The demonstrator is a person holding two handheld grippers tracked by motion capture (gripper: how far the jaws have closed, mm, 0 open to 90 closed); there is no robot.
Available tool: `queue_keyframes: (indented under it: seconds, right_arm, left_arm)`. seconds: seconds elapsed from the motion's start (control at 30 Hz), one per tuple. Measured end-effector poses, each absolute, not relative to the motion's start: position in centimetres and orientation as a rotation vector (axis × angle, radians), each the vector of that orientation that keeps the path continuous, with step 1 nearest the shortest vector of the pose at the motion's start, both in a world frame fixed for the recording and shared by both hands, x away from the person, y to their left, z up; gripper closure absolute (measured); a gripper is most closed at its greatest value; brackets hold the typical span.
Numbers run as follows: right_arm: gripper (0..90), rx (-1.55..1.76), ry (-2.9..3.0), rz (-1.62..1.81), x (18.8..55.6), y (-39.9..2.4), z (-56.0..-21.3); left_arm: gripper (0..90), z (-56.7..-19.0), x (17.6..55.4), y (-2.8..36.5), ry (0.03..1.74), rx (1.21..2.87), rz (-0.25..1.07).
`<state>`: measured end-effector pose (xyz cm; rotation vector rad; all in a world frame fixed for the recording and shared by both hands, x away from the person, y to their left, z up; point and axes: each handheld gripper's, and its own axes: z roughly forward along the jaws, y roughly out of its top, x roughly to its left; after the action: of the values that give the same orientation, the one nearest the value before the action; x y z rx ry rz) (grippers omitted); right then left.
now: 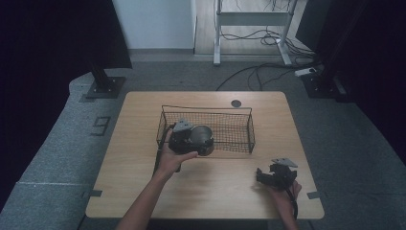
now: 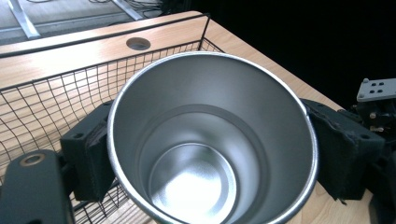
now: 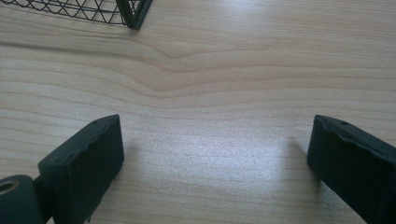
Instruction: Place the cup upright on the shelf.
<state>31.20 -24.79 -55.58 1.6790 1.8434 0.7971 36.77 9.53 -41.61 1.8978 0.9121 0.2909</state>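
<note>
The wooden bench [image 1: 206, 191] is the biggest thing here, and both tongs are over it. On it sits a black wire basket [image 1: 230, 125], just in front of the left tongs [image 1: 191, 139] and well off from the right tongs [image 1: 270, 175]. The left tongs are at the near left side of the basket, held in the person's left hand [image 1: 170, 160]. Their two black jaws press on the sides of a shiny metal cup [image 2: 210, 144], one jaw on each side, so the left tongs are gripping the cup. The cup is open at the top and you can look right down to its round, shiny bottom. In the left gripper view the wire net of the basket [image 2: 56, 102] shows behind and under the cup, so the cup is over the basket's near edge; I cannot tell if the cup touches the basket. The right tongs [image 3: 215, 154] are held low over the bare bench, near its front right corner, in the person's right hand [image 1: 285, 194]. Their jaws stand wide apart with just wood between them, so they are open. A corner of the basket [image 3: 133, 14] shows far ahead of them. A small round hole [image 1: 235, 103] is in the bench on the far side of the basket.
</note>
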Motion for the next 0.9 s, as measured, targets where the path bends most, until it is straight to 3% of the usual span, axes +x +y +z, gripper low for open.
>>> queue_keyframes:
  seconds: [0.9]
  right_arm:
    - [4.1, 1.672, 1.846, 0.801, 31.2, -24.8, -55.6]
  left_arm:
    - [14.5, -41.3, 40.3, 9.4, 0.920, 1.916, 0.313]
